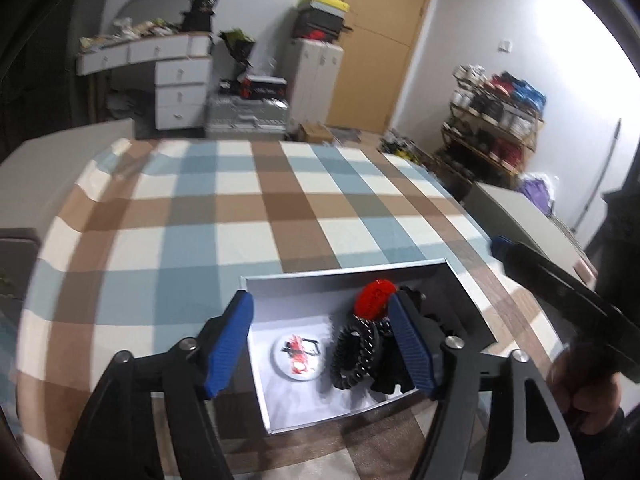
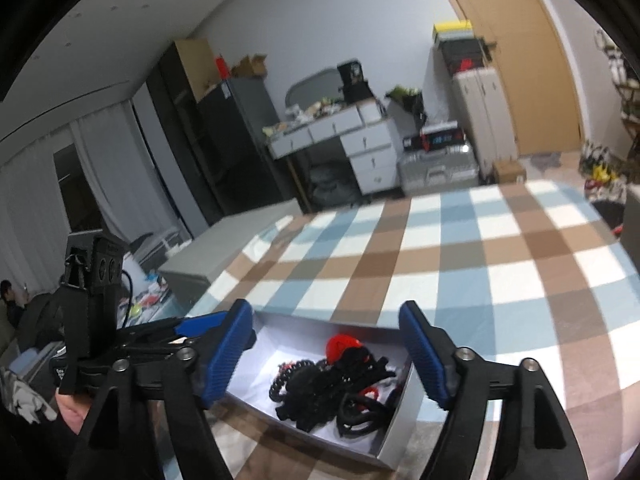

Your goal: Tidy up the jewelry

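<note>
An open white box (image 1: 468,300) stands on the checked tablecloth (image 1: 224,216). Inside lie a white round disc with red bits (image 1: 298,358), black spiral hair ties (image 1: 354,354) and a red piece (image 1: 374,298). My left gripper (image 1: 320,304) hangs open just above the box, with nothing between its blue pads. In the right wrist view the same box (image 2: 400,432) holds a black tangle (image 2: 320,384) and the red piece (image 2: 342,346). My right gripper (image 2: 326,312) is open over it and holds nothing. Its arm (image 1: 560,280) enters the left wrist view from the right.
A person's hand (image 1: 580,384) holds the right gripper's handle. A grey bench (image 2: 224,240) borders the table's far left, another grey block (image 1: 520,216) its right. Behind stand white drawers (image 1: 180,84), a shoe rack (image 1: 496,120) and a wooden door (image 1: 380,40).
</note>
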The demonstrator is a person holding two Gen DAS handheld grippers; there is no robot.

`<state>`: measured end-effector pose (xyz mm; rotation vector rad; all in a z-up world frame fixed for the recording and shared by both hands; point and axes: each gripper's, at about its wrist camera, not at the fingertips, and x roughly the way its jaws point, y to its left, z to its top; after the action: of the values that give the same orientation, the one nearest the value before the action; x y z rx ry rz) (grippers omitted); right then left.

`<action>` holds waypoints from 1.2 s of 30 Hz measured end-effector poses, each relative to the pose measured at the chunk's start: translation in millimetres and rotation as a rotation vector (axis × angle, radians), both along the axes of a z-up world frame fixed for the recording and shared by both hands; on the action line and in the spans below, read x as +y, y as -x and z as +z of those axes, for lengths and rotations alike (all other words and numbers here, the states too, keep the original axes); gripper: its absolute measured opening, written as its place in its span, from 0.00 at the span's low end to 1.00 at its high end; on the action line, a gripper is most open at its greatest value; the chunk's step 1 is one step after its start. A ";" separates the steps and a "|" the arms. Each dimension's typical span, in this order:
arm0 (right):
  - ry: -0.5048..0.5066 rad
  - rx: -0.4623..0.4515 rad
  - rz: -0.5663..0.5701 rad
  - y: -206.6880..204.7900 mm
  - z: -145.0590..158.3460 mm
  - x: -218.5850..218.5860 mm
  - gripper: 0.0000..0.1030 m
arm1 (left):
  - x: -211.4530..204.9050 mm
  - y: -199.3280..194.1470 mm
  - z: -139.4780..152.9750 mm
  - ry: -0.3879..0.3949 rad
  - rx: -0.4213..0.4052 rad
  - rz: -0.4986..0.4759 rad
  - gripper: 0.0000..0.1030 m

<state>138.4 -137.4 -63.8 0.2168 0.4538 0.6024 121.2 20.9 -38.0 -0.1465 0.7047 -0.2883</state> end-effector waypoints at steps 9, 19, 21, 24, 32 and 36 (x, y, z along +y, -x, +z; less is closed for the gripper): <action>-0.006 -0.215 -0.080 40.4 26.9 -4.6 1.00 | 1.0 23.6 31.0 -0.061 -0.178 0.114 0.83; 0.055 -0.420 -0.135 80.3 35.8 6.0 1.00 | 5.9 47.7 44.8 -0.055 -0.311 0.202 0.85; 0.061 -0.435 -0.145 84.0 34.5 6.3 1.00 | 7.9 50.6 46.0 -0.056 -0.317 0.224 0.93; 0.066 -0.442 -0.151 89.5 31.8 6.3 1.00 | 8.2 60.7 46.6 -0.067 -0.369 0.268 0.99; 0.108 -0.465 -0.188 97.5 18.8 5.7 1.00 | 12.5 64.3 26.0 -0.102 -0.420 0.325 0.99; 0.148 -0.465 -0.199 96.7 7.8 8.7 1.00 | 14.8 67.2 14.3 -0.117 -0.436 0.342 0.99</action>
<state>41.8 -128.7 -56.0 -0.0232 0.0251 0.4043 54.1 35.7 -23.7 -0.0865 0.2546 0.0519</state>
